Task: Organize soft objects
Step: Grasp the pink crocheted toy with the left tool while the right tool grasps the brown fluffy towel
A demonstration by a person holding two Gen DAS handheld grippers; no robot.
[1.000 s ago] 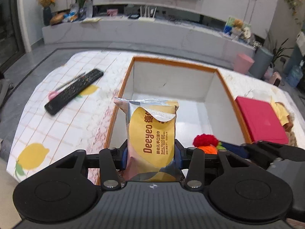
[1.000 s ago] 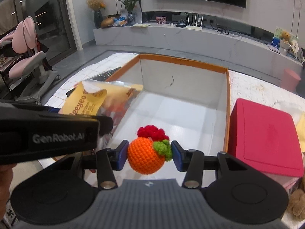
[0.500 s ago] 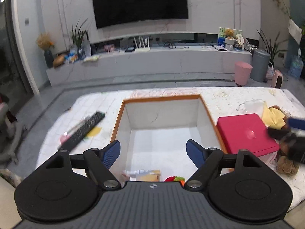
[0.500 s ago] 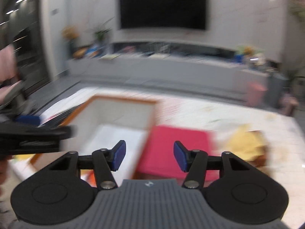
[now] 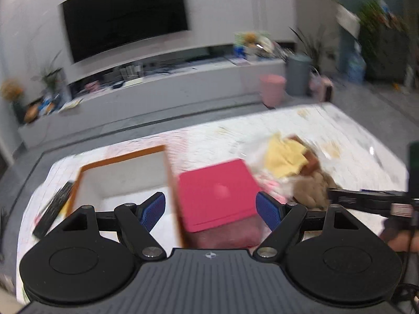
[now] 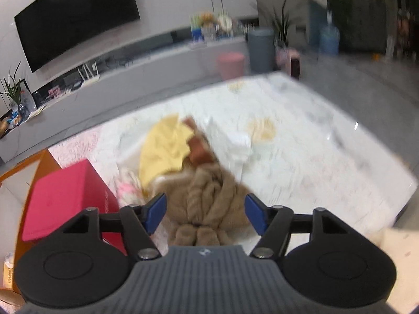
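Observation:
My left gripper (image 5: 210, 210) is open and empty above the red box (image 5: 217, 196), beside the white bin with an orange rim (image 5: 167, 162). My right gripper (image 6: 205, 213) is open and empty, its blue pads on either side of a brown plush toy (image 6: 207, 198) lying on the table. A yellow cloth (image 6: 165, 144) lies just beyond the plush, with a pink-and-white soft item (image 6: 128, 187) to its left. The plush (image 5: 311, 185) and yellow cloth (image 5: 284, 157) also show in the left wrist view. Both views are motion-blurred.
The red box (image 6: 65, 196) stands between the bin and the soft pile. A black remote (image 5: 53, 209) lies left of the bin. A white crumpled item (image 6: 235, 141) lies behind the plush. The table's right edge (image 6: 392, 172) is near. The right gripper's body (image 5: 371, 200) shows at the left view's right.
Both grippers let go of the wipes pack and the crocheted orange into the bin, opened, and swung right. The right gripper now straddles the brown plush.

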